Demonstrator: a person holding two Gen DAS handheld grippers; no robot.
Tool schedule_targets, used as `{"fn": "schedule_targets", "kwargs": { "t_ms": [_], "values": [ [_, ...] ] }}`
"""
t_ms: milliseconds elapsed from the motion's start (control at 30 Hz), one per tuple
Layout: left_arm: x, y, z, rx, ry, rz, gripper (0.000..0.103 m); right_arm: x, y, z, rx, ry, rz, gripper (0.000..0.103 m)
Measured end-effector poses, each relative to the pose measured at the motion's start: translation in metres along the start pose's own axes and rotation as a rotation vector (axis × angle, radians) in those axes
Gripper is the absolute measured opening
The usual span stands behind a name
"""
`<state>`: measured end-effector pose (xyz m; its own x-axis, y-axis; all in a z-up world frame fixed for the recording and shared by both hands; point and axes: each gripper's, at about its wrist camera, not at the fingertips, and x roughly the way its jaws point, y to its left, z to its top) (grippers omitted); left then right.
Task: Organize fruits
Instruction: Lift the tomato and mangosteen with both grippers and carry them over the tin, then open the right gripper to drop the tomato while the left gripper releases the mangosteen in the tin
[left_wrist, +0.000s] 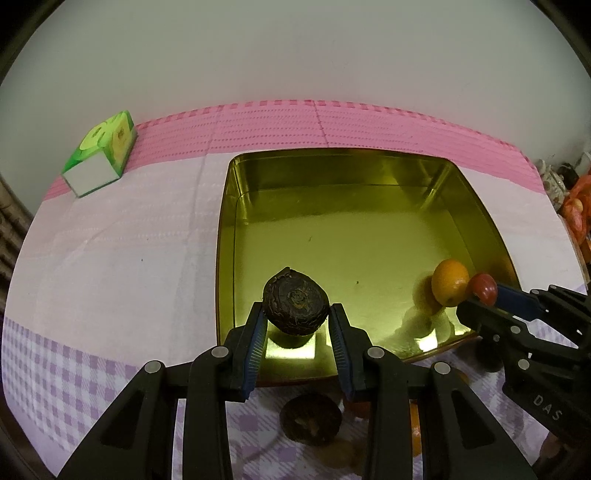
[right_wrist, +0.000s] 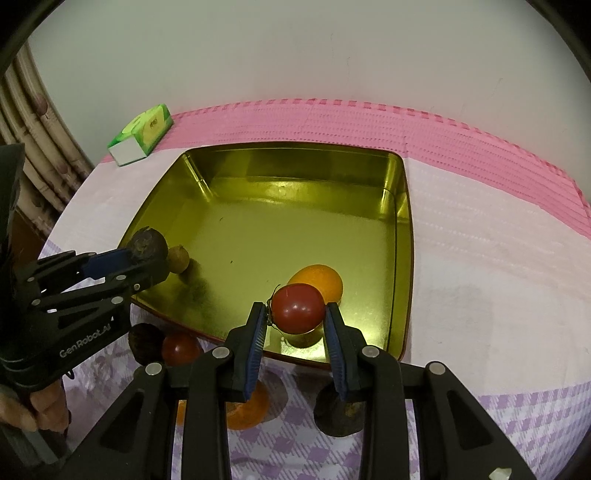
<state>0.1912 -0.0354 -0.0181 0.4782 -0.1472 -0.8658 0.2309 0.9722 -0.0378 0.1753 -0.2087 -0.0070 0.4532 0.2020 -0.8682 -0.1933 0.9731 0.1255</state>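
A gold tin tray (left_wrist: 332, 184) (right_wrist: 258, 177) lies on the cloth. My left gripper (left_wrist: 297, 314) is shut on a dark wrinkled fruit (left_wrist: 295, 301) held just over the tray's near edge. The right wrist view shows that left gripper (right_wrist: 147, 254) and its dark fruit (right_wrist: 147, 243) at the tray's left rim. My right gripper (right_wrist: 295, 314) is shut on a red tomato (right_wrist: 297, 308) above the tray's near right part. An orange (right_wrist: 321, 282) (left_wrist: 448, 282) rests inside the tray right behind the tomato. The right gripper (left_wrist: 476, 295) also shows in the left wrist view.
Loose on the checked cloth before the tray are a dark fruit (right_wrist: 146, 343), a red tomato (right_wrist: 181, 349), an orange (right_wrist: 247, 410) and another dark fruit (right_wrist: 340, 413). A green tissue box (left_wrist: 99, 155) stands at the far left. A small brownish round shape (right_wrist: 178, 258) sits by the tray's left wall.
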Motion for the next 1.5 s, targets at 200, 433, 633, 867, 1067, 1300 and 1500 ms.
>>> {"fn": "schedule_targets", "kwargs": {
  "t_ms": [200, 433, 633, 867, 1067, 1300, 1500],
  "values": [
    [0.006, -0.001, 0.0, 0.002, 0.015, 0.007, 0.036, 0.002, 0.0, 0.001, -0.004, 0.004, 0.003, 0.031],
    [0.009, -0.002, 0.0, 0.003, 0.019, 0.013, 0.036, 0.002, 0.0, 0.002, -0.006, 0.003, 0.007, 0.032],
    [0.011, -0.003, 0.0, -0.001, 0.026, 0.016, 0.036, 0.002, 0.0, 0.003, -0.004, -0.003, 0.005, 0.034],
    [0.013, -0.003, 0.0, -0.002, 0.029, 0.018, 0.037, 0.002, 0.0, 0.004, -0.002, -0.009, 0.007, 0.038],
    [0.01, -0.003, -0.001, -0.004, 0.022, 0.019, 0.039, -0.003, -0.001, 0.005, 0.0, -0.023, 0.009, 0.038],
    [-0.005, -0.001, -0.005, 0.001, -0.002, 0.018, 0.039, -0.014, -0.001, 0.002, 0.003, -0.046, 0.007, 0.038],
    [-0.024, 0.002, -0.012, -0.004, -0.03, 0.02, 0.039, -0.027, 0.0, -0.007, 0.0, -0.061, -0.003, 0.038]
  ]
}}
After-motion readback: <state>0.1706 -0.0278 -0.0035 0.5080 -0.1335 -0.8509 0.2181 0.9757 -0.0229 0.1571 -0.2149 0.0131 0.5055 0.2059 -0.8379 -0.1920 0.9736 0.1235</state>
